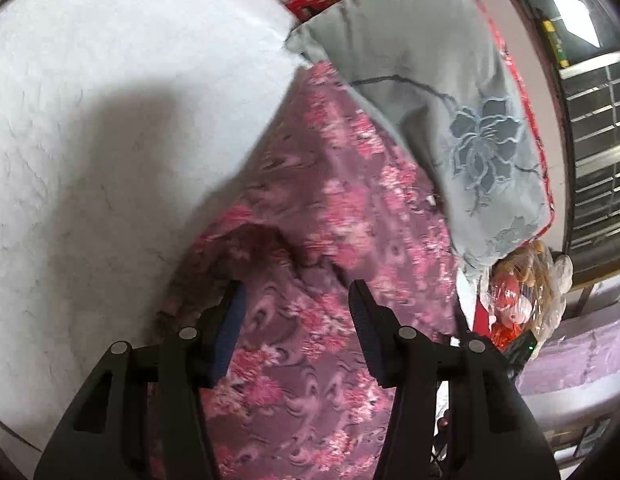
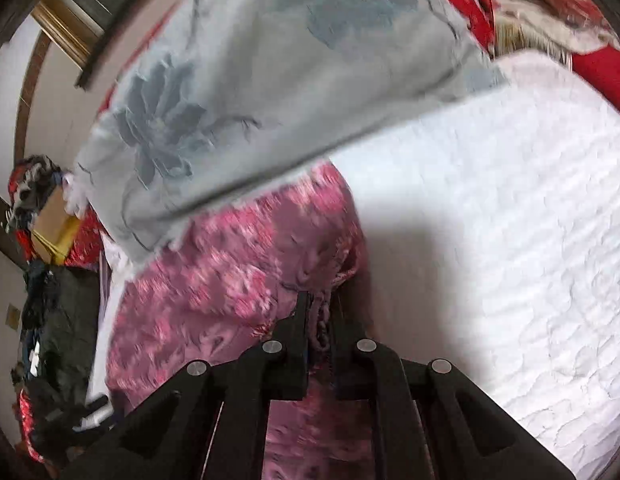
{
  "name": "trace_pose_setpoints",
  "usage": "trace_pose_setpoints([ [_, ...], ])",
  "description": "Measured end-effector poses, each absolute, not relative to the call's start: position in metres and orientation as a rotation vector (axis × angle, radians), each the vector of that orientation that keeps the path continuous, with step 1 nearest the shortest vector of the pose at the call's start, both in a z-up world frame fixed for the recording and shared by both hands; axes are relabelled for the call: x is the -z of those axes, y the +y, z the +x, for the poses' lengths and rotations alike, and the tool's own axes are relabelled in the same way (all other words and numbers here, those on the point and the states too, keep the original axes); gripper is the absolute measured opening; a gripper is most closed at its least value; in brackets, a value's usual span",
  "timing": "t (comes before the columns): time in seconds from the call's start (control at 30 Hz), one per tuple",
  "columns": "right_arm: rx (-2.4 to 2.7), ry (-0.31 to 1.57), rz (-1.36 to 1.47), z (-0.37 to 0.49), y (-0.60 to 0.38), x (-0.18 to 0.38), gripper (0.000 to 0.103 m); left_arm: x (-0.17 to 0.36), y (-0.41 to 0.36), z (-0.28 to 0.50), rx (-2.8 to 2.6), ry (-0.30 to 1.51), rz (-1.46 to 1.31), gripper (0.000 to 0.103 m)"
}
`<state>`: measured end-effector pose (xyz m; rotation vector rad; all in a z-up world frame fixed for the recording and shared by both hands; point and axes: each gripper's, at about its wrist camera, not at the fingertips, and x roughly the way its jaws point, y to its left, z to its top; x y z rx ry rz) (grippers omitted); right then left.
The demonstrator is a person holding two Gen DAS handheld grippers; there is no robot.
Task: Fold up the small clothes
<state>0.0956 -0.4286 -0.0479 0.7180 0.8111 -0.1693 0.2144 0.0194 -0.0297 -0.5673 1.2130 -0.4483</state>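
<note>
In the left wrist view, the left gripper (image 1: 296, 300) hangs over a pink floral garment (image 1: 329, 208) that lies on a white bed cover (image 1: 110, 120). Its jaws stand spread, with the cloth passing under and between them; the pads do not appear to press on it, so nothing looks held on this side. A grey pillow with an embroidered flower (image 1: 449, 100) overlaps the garment's far edge, and a plastic bag of small items (image 1: 525, 288) sits beyond the bed's corner.

In the right wrist view, the right gripper (image 2: 318, 308) has its jaws pressed together on a bunched edge of the pink floral garment (image 2: 230, 264), a ridge of cloth showing between the pads. The white bed cover (image 2: 509, 220) spreads to the right, the grey pillow (image 2: 270, 80) lies across the garment's upper part, and a dark pile of clothes (image 2: 50, 320) sits off the bed to the left.

The step in hand looks like taking hold of the garment to start a fold: one edge is pinched, the other not yet. The next move probably calls for the left gripper to close on its own edge, then for both to draw the cloth clear of the pillow so that it can lie flat.
</note>
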Motion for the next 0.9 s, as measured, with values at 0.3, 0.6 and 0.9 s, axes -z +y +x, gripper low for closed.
trace_pose_setpoints([
  [0.3, 0.122, 0.922, 0.596, 0.097, -0.406, 0.058, 0.015, 0.039, -0.041, 0.237, 0.340, 1.262, -0.231, 0.056],
  [0.6, 0.002, 0.917, 0.498, 0.067, -0.389, 0.033, 0.025, 0.050, -0.041, 0.191, 0.424, 1.286, -0.156, 0.057],
  [0.9, 0.021, 0.980, 0.474, 0.012, -0.387, 0.025, 0.034, 0.013, -0.009, 0.141, 0.496, 1.237, -0.063, 0.060],
])
